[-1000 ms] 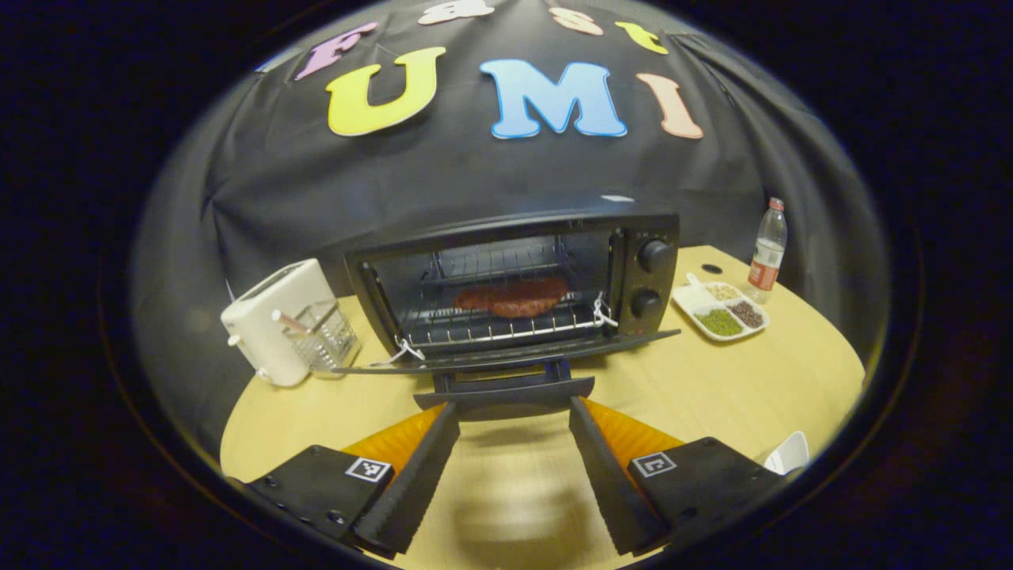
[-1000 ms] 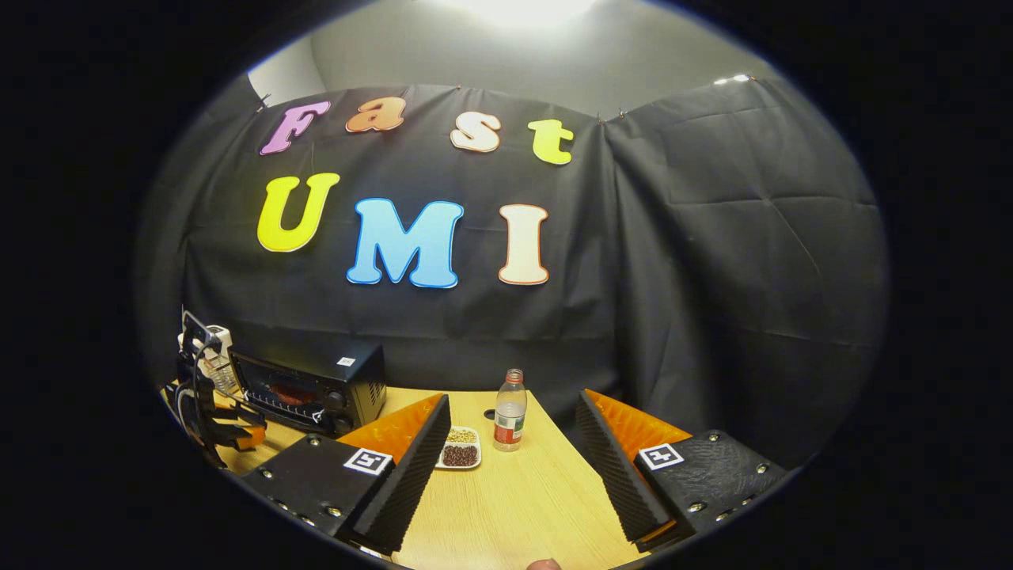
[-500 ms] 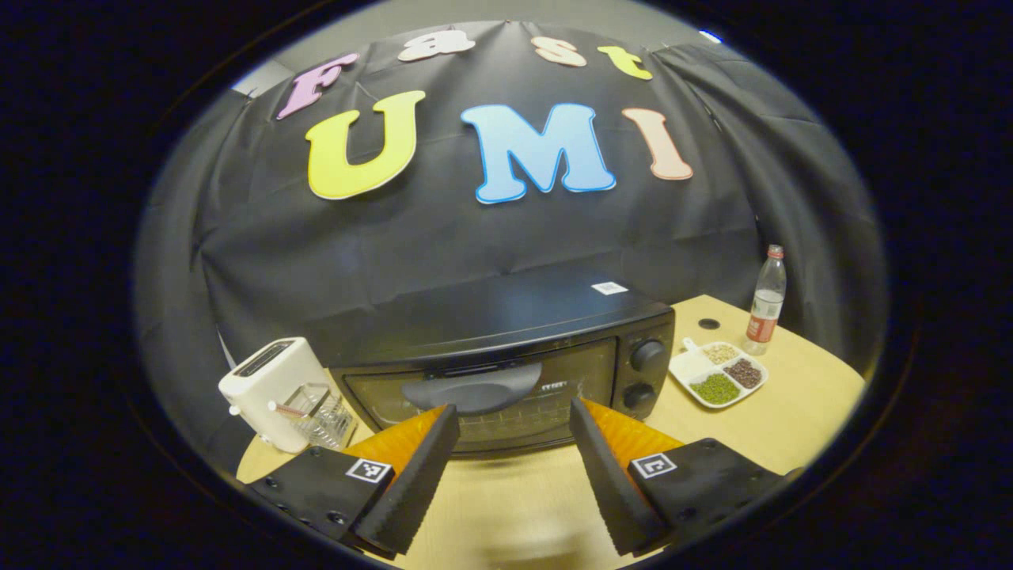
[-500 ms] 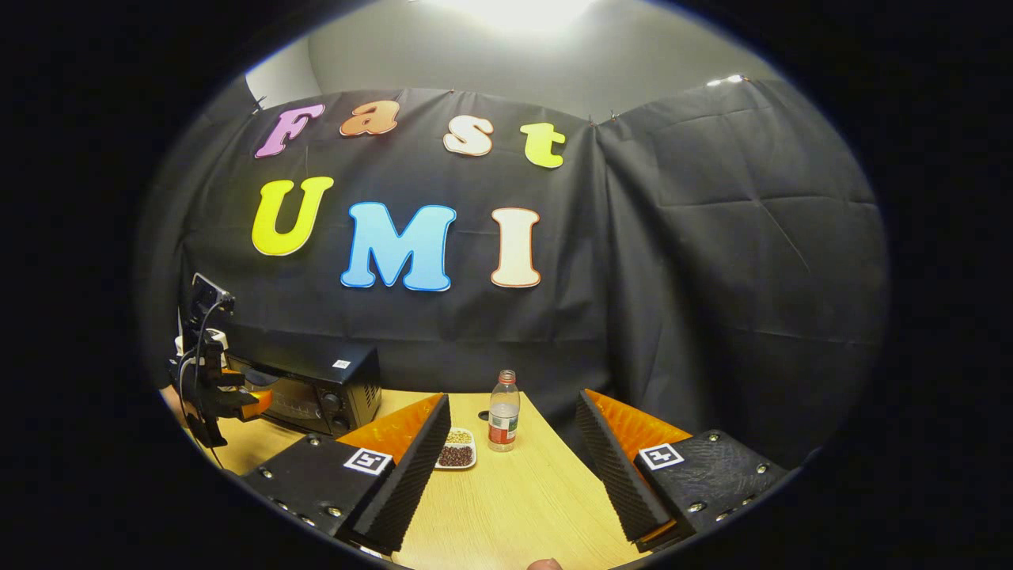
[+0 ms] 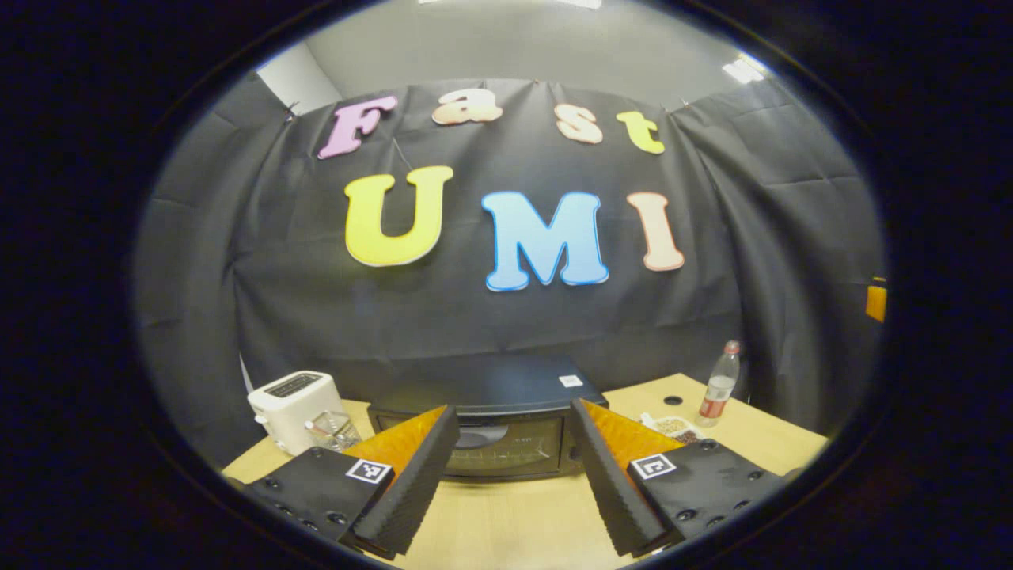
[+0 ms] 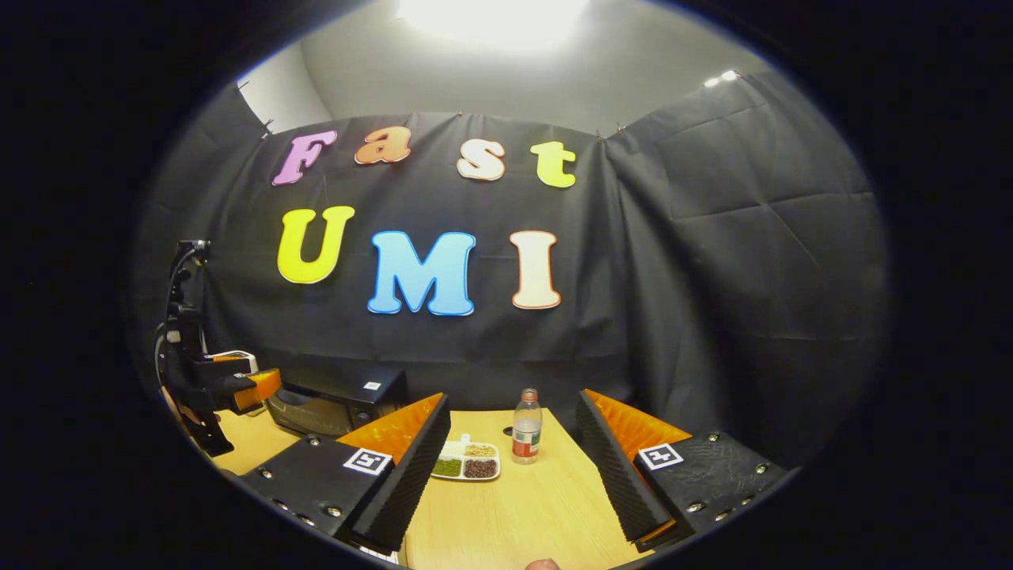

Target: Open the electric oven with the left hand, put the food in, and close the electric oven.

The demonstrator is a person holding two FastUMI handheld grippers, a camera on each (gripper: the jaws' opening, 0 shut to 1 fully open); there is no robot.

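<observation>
Apparently finished: electric oven (image 5: 495,431) door closed ahead of spread, empty left tongs (image 5: 513,483) (right tongs (image 6: 513,479) likewise spread); nothing left but retreating.

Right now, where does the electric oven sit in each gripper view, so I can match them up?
Left gripper view: electric oven low centre, door closed, straight ahead between the left tool's fingers.
Right gripper view: oven low left, beyond the left tool.
Shared landmark: the water bottle, to the oven's right in both.
</observation>
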